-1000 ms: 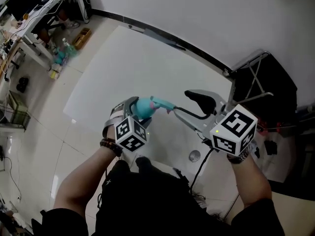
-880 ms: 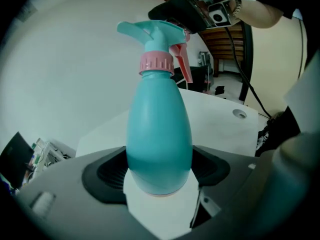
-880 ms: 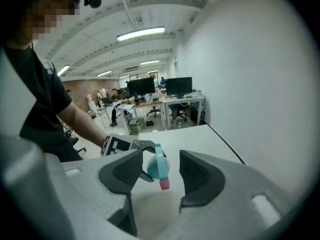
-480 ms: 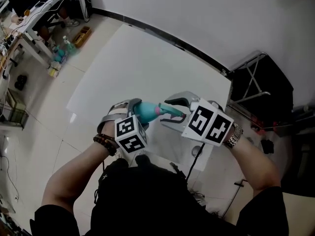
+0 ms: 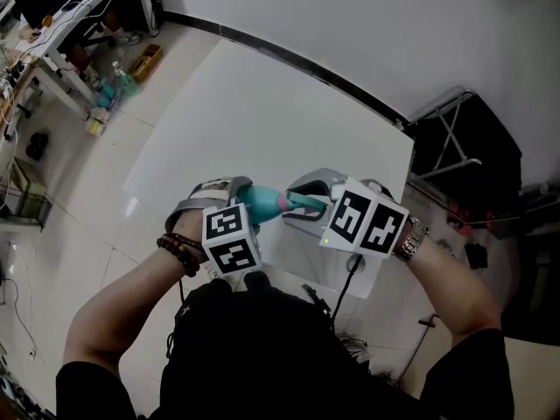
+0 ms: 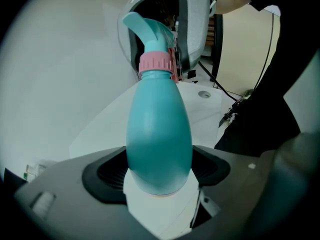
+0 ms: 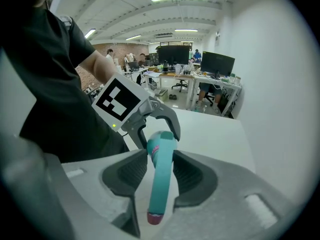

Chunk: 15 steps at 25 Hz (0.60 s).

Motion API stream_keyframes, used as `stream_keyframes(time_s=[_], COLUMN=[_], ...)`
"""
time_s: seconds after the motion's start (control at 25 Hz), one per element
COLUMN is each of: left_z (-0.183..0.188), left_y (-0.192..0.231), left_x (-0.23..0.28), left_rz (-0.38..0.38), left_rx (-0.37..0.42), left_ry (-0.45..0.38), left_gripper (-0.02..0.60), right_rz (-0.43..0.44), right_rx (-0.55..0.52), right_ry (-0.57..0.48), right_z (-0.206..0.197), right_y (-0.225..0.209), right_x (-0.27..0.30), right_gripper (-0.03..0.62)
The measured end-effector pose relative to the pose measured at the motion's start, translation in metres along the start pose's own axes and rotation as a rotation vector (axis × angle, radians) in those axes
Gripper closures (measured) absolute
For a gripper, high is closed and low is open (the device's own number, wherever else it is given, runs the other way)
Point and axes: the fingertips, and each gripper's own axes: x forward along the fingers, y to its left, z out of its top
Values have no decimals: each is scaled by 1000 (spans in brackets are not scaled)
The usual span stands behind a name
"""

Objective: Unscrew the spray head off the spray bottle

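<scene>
Left gripper clamps bottle body. Right gripper jaws closing, pads touching spray head at bottle's top.

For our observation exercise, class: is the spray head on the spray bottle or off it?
On. The spray head sits on the pink collar atop the spray bottle, no gap showing.

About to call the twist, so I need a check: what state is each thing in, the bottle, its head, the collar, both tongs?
spray bottle: held in the air, clamped round its body.
spray head: on the bottle, not yet off.
pink collar: seated on the bottle's neck.
left tongs: shut on the spray bottle.
right tongs: closing, pads meeting the spray head's sides.
</scene>
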Motion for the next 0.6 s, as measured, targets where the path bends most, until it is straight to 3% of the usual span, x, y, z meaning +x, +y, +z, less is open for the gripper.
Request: stream_keyframes(time_s=[0.08, 0.2, 0.6], left_z=[-1, -4, -12], left_y=[-1, -4, -14], left_x=[-2, -6, -13], left_rz=[-10, -31, -131], left_rx=[15, 34, 67], left_ry=[9, 21, 39], left_gripper=[170, 170, 170], right_rz=[-1, -2, -90], right_rx=[-5, -58, -464], right_ry=[-3, -1, 74], right_z=[1, 3, -5], right_y=[0, 4, 14], right_x=[0, 1, 2], right_gripper=[471, 471, 474])
